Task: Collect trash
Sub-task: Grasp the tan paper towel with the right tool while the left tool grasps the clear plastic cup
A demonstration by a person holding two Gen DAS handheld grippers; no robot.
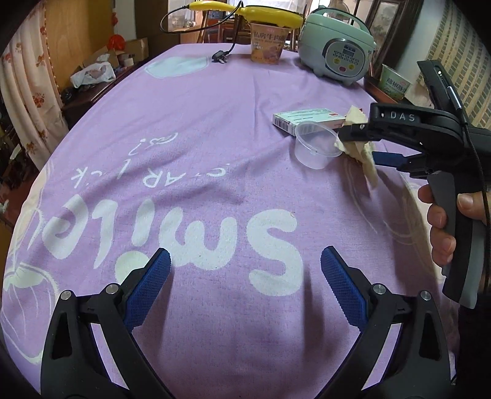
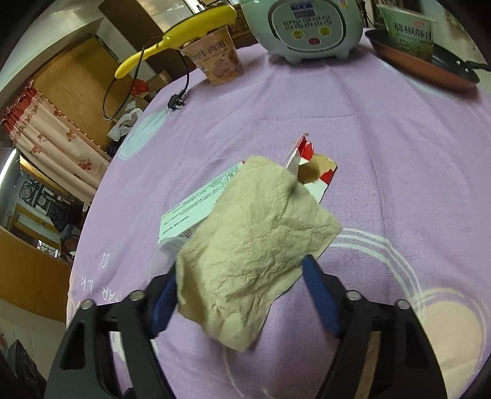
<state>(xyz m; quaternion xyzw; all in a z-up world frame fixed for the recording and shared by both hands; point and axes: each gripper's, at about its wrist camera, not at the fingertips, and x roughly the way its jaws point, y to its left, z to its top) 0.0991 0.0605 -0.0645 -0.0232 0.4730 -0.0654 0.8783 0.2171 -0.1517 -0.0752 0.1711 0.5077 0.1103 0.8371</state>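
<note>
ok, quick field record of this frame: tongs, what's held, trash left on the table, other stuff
left tongs: open, empty, above the purple printed tablecloth
right tongs: crumpled beige paper napkin between the fingers; firm grip cannot be told
trash near right tongs: small clear plastic cup; flat white-and-green cardboard box, its far end torn open
far edge: pale green rice cooker; orange instant noodle cup with a yellow corded appliance on top
right edge: copper frying pan holding a green noodle cup
</note>
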